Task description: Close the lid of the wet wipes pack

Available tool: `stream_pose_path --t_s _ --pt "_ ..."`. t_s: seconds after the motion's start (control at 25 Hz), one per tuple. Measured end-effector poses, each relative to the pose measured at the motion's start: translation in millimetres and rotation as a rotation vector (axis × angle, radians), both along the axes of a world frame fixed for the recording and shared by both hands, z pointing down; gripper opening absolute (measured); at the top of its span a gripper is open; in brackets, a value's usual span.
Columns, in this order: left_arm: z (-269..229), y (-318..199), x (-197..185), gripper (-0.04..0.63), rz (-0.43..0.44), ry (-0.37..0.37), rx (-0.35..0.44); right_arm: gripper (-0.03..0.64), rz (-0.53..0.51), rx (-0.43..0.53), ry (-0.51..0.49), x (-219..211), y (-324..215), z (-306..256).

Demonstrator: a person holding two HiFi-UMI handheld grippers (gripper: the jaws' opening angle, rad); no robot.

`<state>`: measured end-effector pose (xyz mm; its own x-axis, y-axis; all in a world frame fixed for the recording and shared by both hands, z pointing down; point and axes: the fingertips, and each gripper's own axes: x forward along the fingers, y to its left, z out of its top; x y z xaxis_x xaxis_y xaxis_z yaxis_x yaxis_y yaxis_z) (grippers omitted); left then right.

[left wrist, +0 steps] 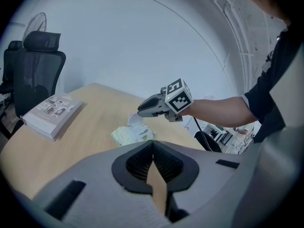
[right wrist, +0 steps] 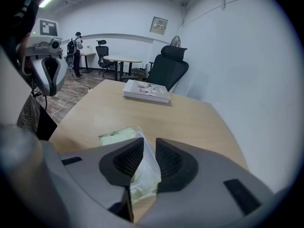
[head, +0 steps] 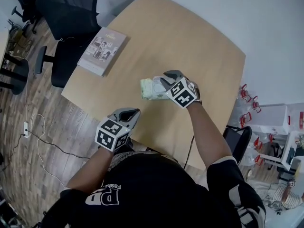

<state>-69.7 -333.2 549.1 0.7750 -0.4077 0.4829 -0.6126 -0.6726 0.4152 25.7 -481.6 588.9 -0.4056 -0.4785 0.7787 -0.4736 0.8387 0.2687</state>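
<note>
On the wood counter [head: 190,42] the wet wipes pack [head: 151,90] lies beneath your right gripper [head: 161,82], its upright lid [right wrist: 144,158] loose between those parted jaws; your left gripper [head: 134,113], clenched empty, sits farther off.

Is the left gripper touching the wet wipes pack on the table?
No: the head view shows the left gripper near the table edge, with bare wood between it and the wet wipes pack.
</note>
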Motion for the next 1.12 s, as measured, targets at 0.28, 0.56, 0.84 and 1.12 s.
stream_pose_path --t_s 0.28,0.56,0.84,1.12 --pt "-2.8 6.9 5.2 0.018 0.002 0.001 0.006 0.057 0.010 -0.022 -0.016 5.1 31.0 8.0" --pt "-4.5 13.1 7.9 0.018 -0.006 0.003 0.007 0.057 -0.028 -0.031 0.019 4.5 55.9 23.4" --pt "-0.9 19.3 6.7 0.018 -0.020 -0.003 -0.004 0.066 -0.054 -0.063 0.030 4.5 65.4 40.9" --pt "4.4 21.4 3.5 0.018 -0.033 -0.009 -0.024 0.071 -0.067 -0.090 0.040 3.0 70.7 54.1"
